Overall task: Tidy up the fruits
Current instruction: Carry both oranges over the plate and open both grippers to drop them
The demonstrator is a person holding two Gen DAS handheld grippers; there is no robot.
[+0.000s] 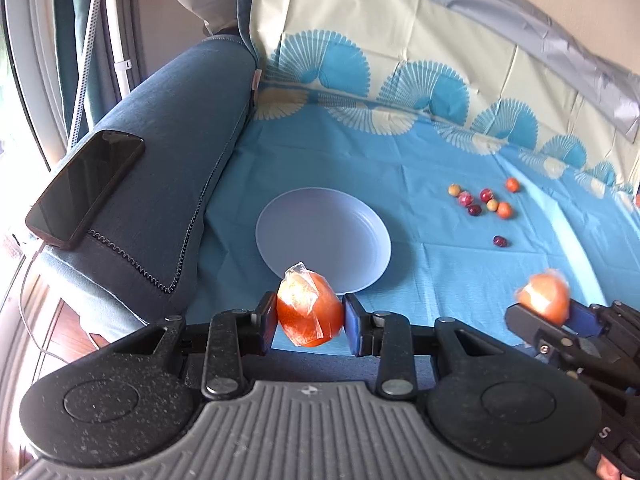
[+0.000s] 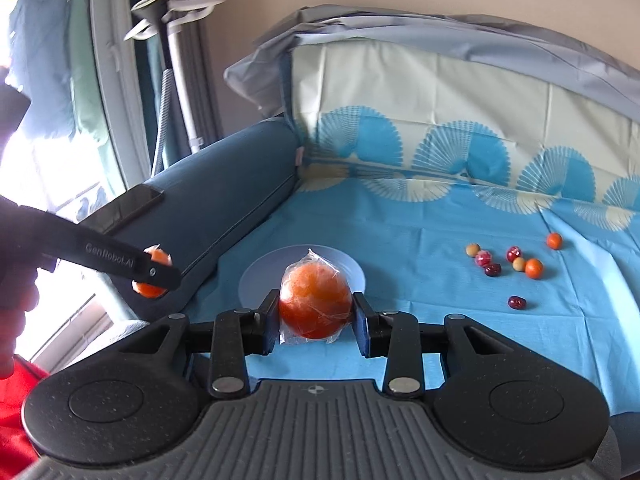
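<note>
The only full wording legible is "GenRobot.AI", printed in pale letters along the black side of the left gripper (image 2: 154,274), which reaches in just left of the pale blue plate (image 2: 352,266) in the right wrist view. A single white letter "S" stands on the black body of the right gripper (image 1: 546,308), at the lower right corner of the left wrist view, well to the right of the plate (image 1: 280,216). Each gripper's grey ribbed housing carries a small round quartered mark at its top centre. No other text, number or label can be read.
</note>
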